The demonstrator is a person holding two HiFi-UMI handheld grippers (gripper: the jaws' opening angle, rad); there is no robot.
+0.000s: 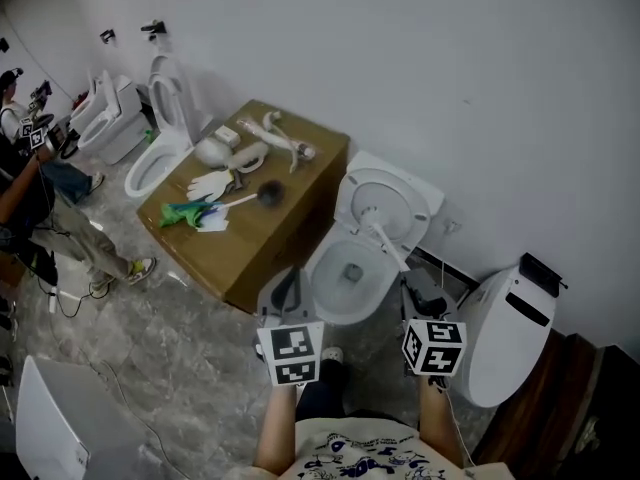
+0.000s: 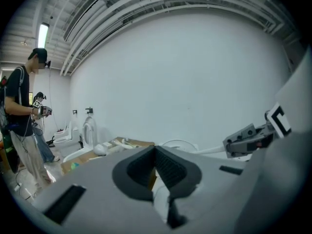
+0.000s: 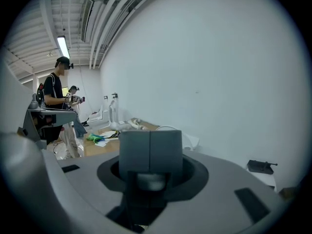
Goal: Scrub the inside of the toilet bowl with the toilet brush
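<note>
The white toilet bowl [image 1: 325, 268] stands open just in front of me, its lid [image 1: 392, 200] raised against the wall. A white toilet brush handle [image 1: 388, 246] slants from my right gripper [image 1: 418, 290] up over the bowl's back rim toward the lid. That gripper's jaws are shut on the handle's end, which shows as a white knob [image 3: 151, 181] under its closed pads [image 3: 150, 152]. The left gripper view shows the right gripper [image 2: 230, 143] with the handle [image 2: 210, 150] running left. My left gripper [image 1: 287, 290] hovers at the bowl's left rim, jaws [image 2: 155, 165] together and holding nothing.
A cardboard box [image 1: 280, 243] left of the bowl carries several brushes, a black-headed brush [image 1: 268, 193] and a green item [image 1: 185, 211]. Another toilet [image 1: 510, 333] stands close on the right, more toilets [image 1: 165, 138] at far left. People [image 2: 22, 126] stand at the left.
</note>
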